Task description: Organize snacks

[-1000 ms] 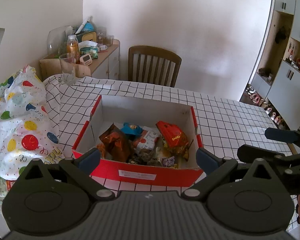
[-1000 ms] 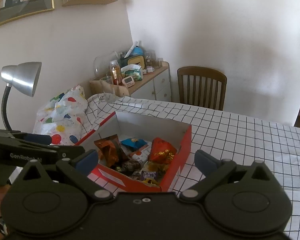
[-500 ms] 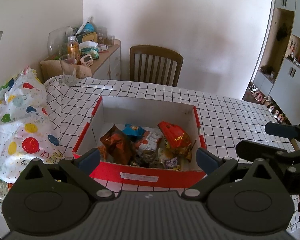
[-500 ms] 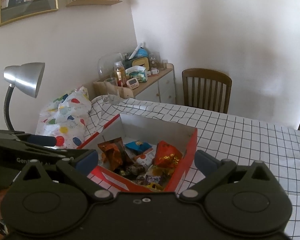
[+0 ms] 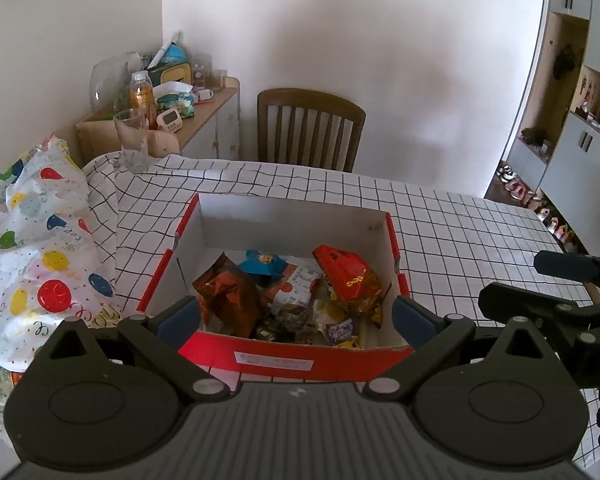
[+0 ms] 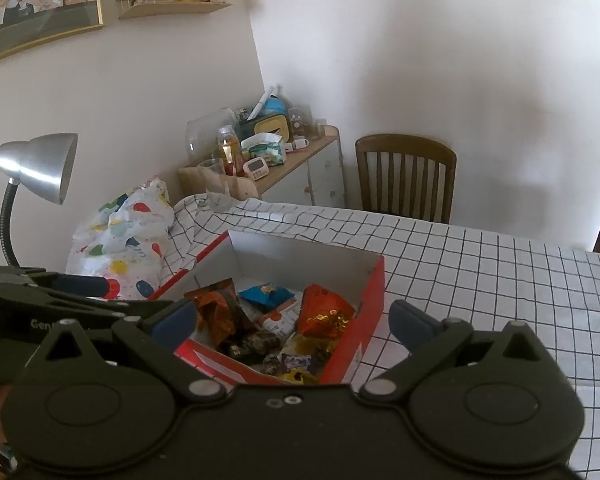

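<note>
While both the left tongs (image 5: 296,316) and right tongs (image 6: 292,318) hang spread and empty, the crinkly foil snack packets (image 5: 296,296) lie heaped just ahead inside the red-walled, white-lined cardboard box (image 5: 300,358), which fits either snacks already gathered or sorting still to come.

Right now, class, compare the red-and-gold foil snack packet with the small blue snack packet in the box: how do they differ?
The red-and-gold foil snack packet is larger and lies at the box's right side; the small blue snack packet sits farther back, near the middle. The first bears gold print, the second a cartoon picture. Both rest inside the red cardboard box.
</note>
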A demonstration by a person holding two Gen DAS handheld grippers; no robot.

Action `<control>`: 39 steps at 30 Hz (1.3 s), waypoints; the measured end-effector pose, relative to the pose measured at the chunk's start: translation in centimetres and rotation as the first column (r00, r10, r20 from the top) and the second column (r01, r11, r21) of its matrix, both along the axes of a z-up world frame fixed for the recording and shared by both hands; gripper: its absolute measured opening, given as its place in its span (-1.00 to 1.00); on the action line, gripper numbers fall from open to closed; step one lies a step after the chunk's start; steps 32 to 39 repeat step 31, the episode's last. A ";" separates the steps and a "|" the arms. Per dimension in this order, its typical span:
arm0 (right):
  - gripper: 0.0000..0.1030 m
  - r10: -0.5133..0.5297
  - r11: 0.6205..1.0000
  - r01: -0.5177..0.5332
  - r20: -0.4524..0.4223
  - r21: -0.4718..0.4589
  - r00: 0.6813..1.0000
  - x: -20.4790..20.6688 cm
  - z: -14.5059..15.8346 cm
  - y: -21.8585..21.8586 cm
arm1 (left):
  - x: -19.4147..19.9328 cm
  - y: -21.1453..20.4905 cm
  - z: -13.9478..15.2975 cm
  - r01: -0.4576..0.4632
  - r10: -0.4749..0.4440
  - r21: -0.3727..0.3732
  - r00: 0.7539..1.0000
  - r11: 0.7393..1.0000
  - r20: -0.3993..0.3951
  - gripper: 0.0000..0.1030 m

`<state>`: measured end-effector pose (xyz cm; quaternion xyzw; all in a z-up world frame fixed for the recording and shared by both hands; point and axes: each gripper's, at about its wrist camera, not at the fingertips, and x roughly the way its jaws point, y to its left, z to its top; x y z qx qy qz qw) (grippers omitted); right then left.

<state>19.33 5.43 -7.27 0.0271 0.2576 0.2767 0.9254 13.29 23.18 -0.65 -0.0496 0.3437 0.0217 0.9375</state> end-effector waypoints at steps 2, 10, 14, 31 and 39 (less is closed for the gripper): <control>0.99 -0.004 1.000 0.004 -0.004 0.001 1.000 0.1 -0.1 -0.2 | 0.1 -0.1 0.1 0.000 0.000 0.003 1.000 1.000 0.001 0.99; 0.99 -0.020 1.000 0.020 -0.009 0.004 1.000 0.2 -0.2 -0.6 | 0.2 -0.2 0.1 0.011 -0.011 0.000 1.000 1.000 0.009 0.99; 0.99 -0.017 1.000 0.017 -0.008 0.003 1.000 0.0 -0.2 -0.4 | 0.1 0.0 0.1 -0.004 0.004 -0.009 1.000 1.000 0.016 0.99; 0.99 -0.010 1.000 0.010 -0.029 0.003 1.000 -0.7 -0.9 -0.5 | -0.5 -0.4 0.1 -0.009 0.009 -0.002 1.000 1.000 0.025 0.99; 0.99 -0.010 1.000 0.010 -0.029 0.003 1.000 -0.7 -0.9 -0.5 | -0.5 -0.4 0.1 -0.009 0.009 -0.002 1.000 1.000 0.025 0.99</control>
